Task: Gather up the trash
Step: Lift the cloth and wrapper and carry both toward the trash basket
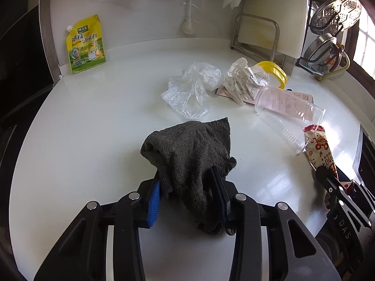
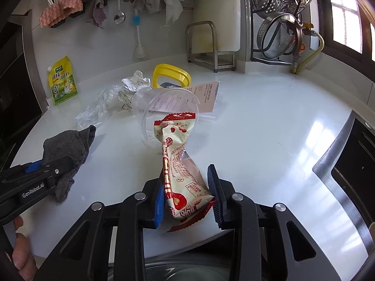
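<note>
My left gripper (image 1: 186, 182) is shut on a dark grey cloth (image 1: 189, 154), held just above the white counter (image 1: 93, 128); the cloth also shows at the left of the right wrist view (image 2: 68, 145). My right gripper (image 2: 187, 187) is shut on a red-and-cream snack wrapper (image 2: 178, 154), which also shows in the left wrist view (image 1: 318, 147). Beyond lie a clear plastic cup (image 1: 288, 114) on its side, a crumpled clear bag (image 1: 189, 89), crumpled printed paper (image 1: 243, 79), a pink leaflet (image 2: 206, 96) and a yellow lid (image 1: 274, 71).
A yellow seasoning pouch (image 1: 85, 44) leans on the back wall at the left. A metal rack with a cutting board (image 1: 260, 35) and a rack of steamer pans (image 2: 281, 18) stand at the back right. A stove edge (image 2: 346, 159) is at the right. Cloths and utensils (image 2: 119, 7) hang on the wall.
</note>
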Demonstrator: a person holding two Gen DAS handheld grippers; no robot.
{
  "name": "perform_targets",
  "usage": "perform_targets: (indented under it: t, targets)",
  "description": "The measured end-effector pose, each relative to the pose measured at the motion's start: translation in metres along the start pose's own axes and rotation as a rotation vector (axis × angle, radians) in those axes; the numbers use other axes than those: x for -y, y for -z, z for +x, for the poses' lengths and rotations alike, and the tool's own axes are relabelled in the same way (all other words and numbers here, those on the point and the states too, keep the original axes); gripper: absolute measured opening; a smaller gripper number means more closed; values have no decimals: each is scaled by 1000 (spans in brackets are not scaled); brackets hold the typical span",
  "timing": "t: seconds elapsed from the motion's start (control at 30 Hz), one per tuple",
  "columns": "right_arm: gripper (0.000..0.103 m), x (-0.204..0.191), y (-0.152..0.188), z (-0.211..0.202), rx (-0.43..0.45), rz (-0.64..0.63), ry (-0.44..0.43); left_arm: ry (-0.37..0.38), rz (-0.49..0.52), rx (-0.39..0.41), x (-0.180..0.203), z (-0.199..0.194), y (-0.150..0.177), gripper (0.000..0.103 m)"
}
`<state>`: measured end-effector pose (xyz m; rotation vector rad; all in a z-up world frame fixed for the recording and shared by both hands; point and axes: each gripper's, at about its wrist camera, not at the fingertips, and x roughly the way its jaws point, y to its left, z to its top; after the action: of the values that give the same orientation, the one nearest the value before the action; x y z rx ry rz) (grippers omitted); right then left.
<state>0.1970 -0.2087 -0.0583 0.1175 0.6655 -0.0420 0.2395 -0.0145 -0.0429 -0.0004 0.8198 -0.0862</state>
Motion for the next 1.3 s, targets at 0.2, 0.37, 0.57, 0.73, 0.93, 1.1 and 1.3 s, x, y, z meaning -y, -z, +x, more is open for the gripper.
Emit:
perform_targets:
  t: [0.2,0.37,0.57,0.73,0.93,1.1,1.3]
  targets:
    - [31,3,1,-10,10,13,7,6,-7,2,-2,-5,1,33]
    - [31,2,1,-21,21,17,6,-1,-5,23,-3,-17,-1,31]
    - [31,3,3,-32,30,23,16,-1,3,46,-3,-32,2,31]
    - [31,9,6,-39,26,46,23,1,8,62,-3,-44,7,31]
    - [31,15,12,-49,25,64,29,8,23,71,3,-56,13,31]
    - [31,19,16,-57,28,82,22,14,32,79,5,-64,17,31]
    - [31,17,21,-73,40,79,19,24,42,89,8,-79,24,31]
